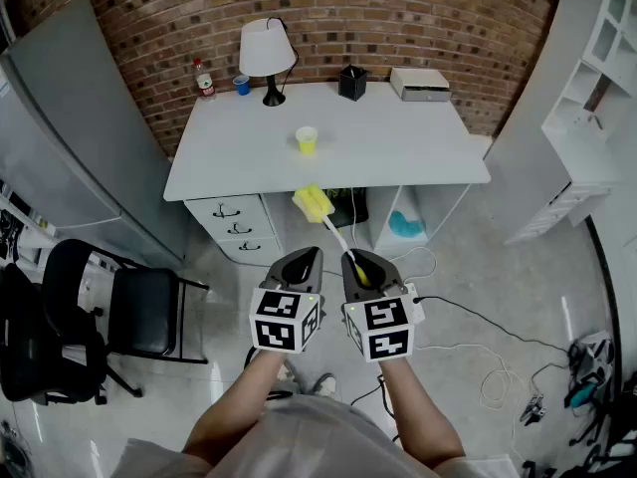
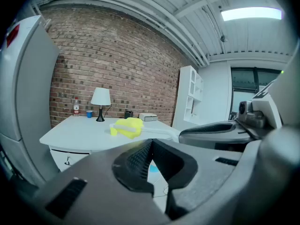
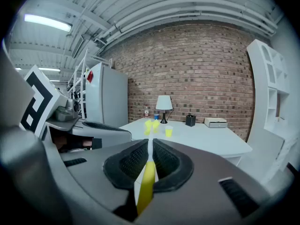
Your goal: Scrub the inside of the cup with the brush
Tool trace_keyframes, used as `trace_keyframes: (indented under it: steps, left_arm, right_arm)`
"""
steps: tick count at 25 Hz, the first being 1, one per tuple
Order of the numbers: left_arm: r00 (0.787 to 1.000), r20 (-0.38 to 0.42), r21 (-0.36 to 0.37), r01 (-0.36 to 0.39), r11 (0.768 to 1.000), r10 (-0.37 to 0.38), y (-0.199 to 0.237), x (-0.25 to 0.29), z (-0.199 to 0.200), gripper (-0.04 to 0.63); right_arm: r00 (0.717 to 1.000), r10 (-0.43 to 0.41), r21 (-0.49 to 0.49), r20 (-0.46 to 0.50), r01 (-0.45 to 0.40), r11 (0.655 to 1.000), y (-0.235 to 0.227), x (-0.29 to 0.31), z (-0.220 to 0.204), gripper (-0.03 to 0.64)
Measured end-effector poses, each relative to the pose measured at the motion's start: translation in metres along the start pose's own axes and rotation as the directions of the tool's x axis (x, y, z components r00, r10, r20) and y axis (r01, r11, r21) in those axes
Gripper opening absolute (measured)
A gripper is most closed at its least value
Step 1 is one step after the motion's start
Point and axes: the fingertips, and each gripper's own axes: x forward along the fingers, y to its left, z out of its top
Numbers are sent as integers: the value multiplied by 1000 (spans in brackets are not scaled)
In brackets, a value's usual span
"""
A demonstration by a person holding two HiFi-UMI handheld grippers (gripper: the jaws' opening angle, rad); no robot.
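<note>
A small yellow cup (image 1: 307,139) stands upright near the middle of the white desk (image 1: 418,147); it also shows in the right gripper view (image 3: 168,132). My right gripper (image 1: 355,260) is shut on the yellow end of a brush handle (image 3: 148,184). The brush's white shaft runs up to its yellow head (image 1: 313,203), which hangs in the air before the desk's front edge, short of the cup. The brush head (image 2: 127,127) shows past my left gripper (image 2: 151,146), which is shut with nothing in it. In the head view, the left gripper (image 1: 307,257) is held close beside the right one.
At the desk's back stand a lamp (image 1: 267,53), a bottle (image 1: 204,80), a blue cup (image 1: 241,85), a black holder (image 1: 352,83) and a white box (image 1: 419,84). Drawers (image 1: 239,227) sit under the desk. A black chair (image 1: 139,312) and grey cabinet (image 1: 60,137) stand left, white shelving (image 1: 597,88) right, cables (image 1: 498,366) on the floor.
</note>
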Motion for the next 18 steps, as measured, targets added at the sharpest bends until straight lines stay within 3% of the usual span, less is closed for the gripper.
trace_keyframes:
  steps: [10,18]
  left_arm:
    - [1000,-15,1,-6,1000,6,10,11,-4,6]
    - [1000,-20,-8,14,1000,-14,46,52,6,6]
  right_arm:
    - [1000,-5,21,-8,5,1000,-8,9,-8,29]
    - [999,-26,29,-22,27,999,-21,56,-3,29]
